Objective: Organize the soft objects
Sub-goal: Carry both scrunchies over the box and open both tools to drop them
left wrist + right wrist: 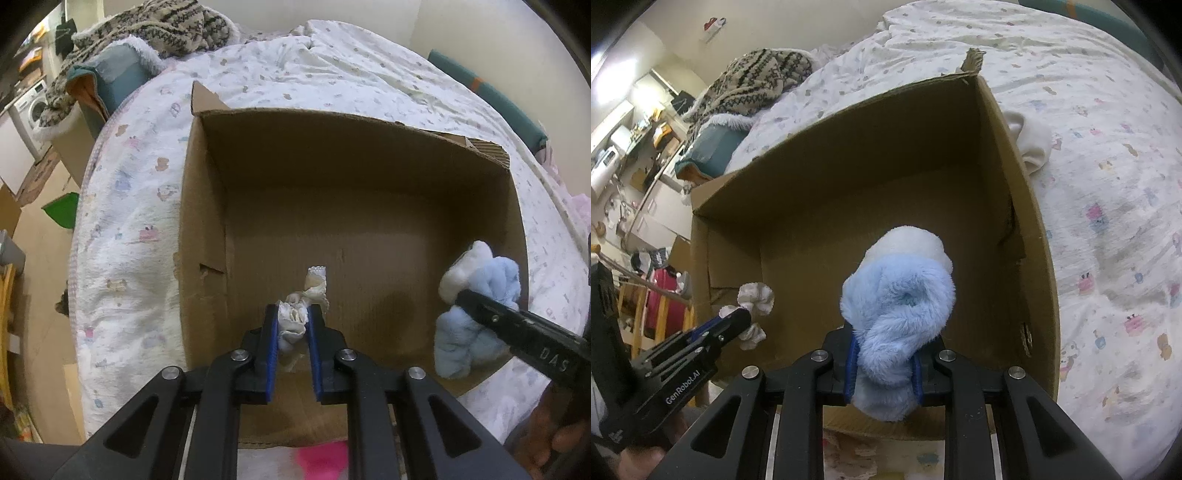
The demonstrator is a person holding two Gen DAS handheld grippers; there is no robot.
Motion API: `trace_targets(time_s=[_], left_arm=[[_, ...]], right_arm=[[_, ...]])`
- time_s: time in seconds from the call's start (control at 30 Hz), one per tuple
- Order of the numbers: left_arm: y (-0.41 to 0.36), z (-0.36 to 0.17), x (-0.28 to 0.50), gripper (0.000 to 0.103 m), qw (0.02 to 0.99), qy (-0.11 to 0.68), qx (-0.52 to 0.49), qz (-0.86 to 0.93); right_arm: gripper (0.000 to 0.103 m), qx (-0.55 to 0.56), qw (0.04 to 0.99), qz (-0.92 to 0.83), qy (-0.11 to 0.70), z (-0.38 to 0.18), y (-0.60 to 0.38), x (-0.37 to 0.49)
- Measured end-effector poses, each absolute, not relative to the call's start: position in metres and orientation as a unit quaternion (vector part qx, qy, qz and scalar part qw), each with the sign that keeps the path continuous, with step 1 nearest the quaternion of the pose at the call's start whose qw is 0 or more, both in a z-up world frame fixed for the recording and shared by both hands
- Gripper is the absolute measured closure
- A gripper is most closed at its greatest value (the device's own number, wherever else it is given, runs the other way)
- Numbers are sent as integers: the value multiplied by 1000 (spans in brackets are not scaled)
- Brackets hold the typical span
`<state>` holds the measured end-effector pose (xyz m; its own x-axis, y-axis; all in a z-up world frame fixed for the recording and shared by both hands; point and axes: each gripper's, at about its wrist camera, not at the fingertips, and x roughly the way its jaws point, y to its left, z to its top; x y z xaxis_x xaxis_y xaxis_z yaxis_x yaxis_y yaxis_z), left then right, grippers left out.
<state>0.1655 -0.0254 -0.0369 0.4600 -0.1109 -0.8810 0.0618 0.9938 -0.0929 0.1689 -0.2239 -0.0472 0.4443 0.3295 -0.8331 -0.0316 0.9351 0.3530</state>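
My left tongs [292,319] pinch a small cream frilly sock [306,295], right tongs [884,363] a fluffy blue-and-white bundle [899,295]; the open brown cardboard box [207,206] at twelve o'clock looks empty, nothing dropped yet.

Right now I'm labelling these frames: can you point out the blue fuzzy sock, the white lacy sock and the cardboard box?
blue fuzzy sock [897,295], right wrist view, on its rolled blue middle.
white lacy sock [295,317], left wrist view, on the bunched part between the pads.
cardboard box [207,206], left wrist view, on its left inner wall.
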Motion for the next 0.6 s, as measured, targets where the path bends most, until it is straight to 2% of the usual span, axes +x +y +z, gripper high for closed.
trace_targets(time_s=[0.33, 0.6], left_arm=[[-24, -39, 164, 88, 856, 514, -23, -45], [-24, -36, 159, 79, 856, 513, -28, -52]], right_arm=[[78, 125, 840, 103, 517, -50, -214, 174], [77, 114, 842, 107, 516, -49, -211, 173]])
